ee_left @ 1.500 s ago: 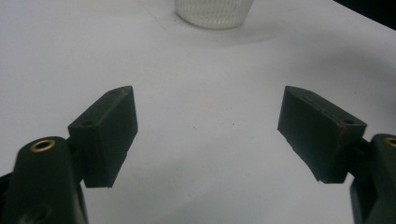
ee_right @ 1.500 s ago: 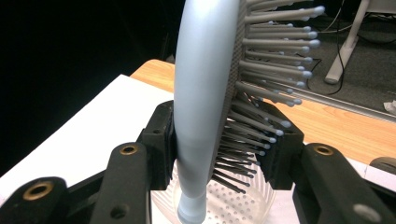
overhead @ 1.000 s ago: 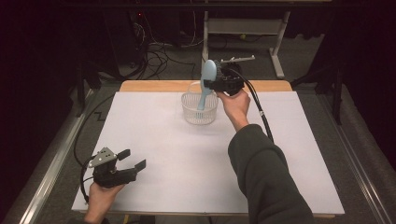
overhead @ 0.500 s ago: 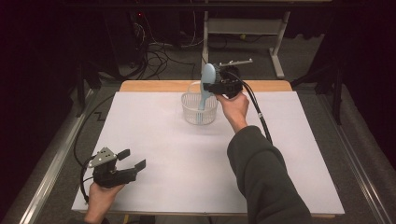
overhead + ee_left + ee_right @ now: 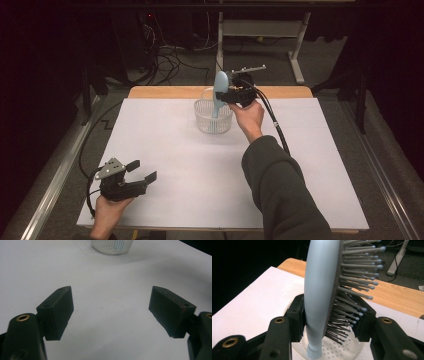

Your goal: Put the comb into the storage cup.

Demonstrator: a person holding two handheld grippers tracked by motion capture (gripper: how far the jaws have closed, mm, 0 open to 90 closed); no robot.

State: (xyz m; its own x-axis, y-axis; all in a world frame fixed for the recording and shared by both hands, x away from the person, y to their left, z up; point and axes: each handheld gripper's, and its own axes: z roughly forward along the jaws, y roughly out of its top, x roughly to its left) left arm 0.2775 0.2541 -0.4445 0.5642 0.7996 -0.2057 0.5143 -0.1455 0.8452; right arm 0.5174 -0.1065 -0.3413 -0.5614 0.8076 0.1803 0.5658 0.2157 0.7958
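A light blue hairbrush (image 5: 218,95) stands upright over a white perforated basket (image 5: 212,122) at the table's far middle, its handle end down inside the basket. My right gripper (image 5: 226,94) is shut on the brush head. In the right gripper view one pad presses the brush's (image 5: 322,290) smooth back and the other pad presses its bristles, with the basket (image 5: 342,350) below. My left gripper (image 5: 142,171) rests open at the near left of the white sheet. Nothing is between its jaws (image 5: 111,307), and the basket (image 5: 111,245) stands far ahead of it.
The white sheet (image 5: 175,165) covers the wooden table (image 5: 285,92), whose bare edge shows at the far side. A metal rail (image 5: 45,200) runs along the left, and cables and a desk frame (image 5: 295,45) lie on the floor beyond. The right gripper's cable (image 5: 277,130) trails over the sheet.
The right gripper and the hairbrush have sunk a little toward the basket. The left gripper has kept still.
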